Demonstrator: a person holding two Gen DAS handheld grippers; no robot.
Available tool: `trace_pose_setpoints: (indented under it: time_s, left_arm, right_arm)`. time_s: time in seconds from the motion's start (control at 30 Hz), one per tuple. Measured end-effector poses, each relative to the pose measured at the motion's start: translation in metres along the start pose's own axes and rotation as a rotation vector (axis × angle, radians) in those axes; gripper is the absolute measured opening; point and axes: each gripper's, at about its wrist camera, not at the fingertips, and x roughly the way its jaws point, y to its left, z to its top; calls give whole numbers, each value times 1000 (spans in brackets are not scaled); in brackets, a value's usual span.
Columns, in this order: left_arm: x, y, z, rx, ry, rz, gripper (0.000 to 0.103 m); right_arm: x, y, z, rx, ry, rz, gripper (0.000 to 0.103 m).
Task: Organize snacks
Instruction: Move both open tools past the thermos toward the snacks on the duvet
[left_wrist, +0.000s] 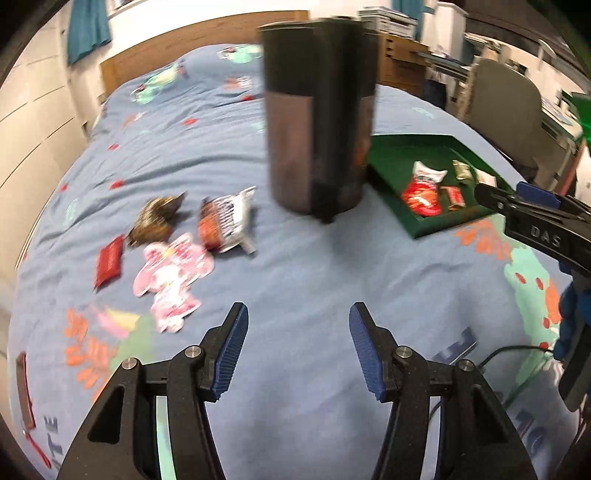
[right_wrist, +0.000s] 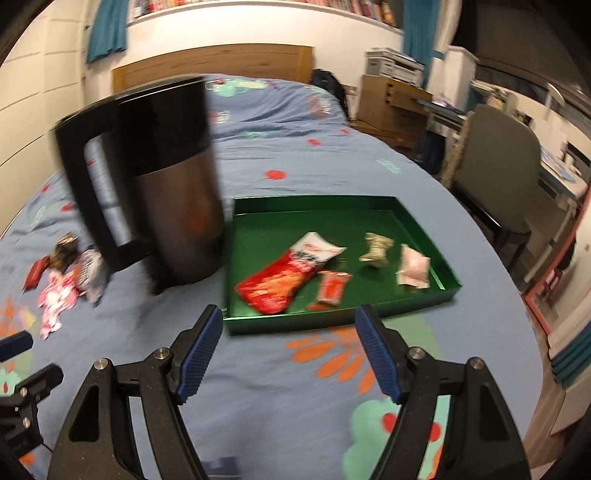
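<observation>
Loose wrapped snacks (left_wrist: 173, 243) lie scattered on the blue patterned bedspread (left_wrist: 295, 277), left of a tall black-and-steel kettle (right_wrist: 155, 184). Right of it, a shallow green tray (right_wrist: 424, 218) holds a red crisp packet (right_wrist: 280, 280) and smaller sweets. The left gripper (left_wrist: 297, 350) and right gripper (right_wrist: 291, 354) hover above the bedspread, fingers spread and holding nothing.

The letters "DAS" stand in raised print on the black body of the right gripper (left_wrist: 496, 197), seen at the right edge of the left wrist view. Print on the snack packets is too blurred to read.
</observation>
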Motion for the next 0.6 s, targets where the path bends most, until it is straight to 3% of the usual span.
trace_pose_setpoints:
  time_s: [0.6]
  left_arm:
    - [6,122,-58,-215,13,95,52]
  right_arm:
    - [-24,129,-13,-107,-23,215,90]
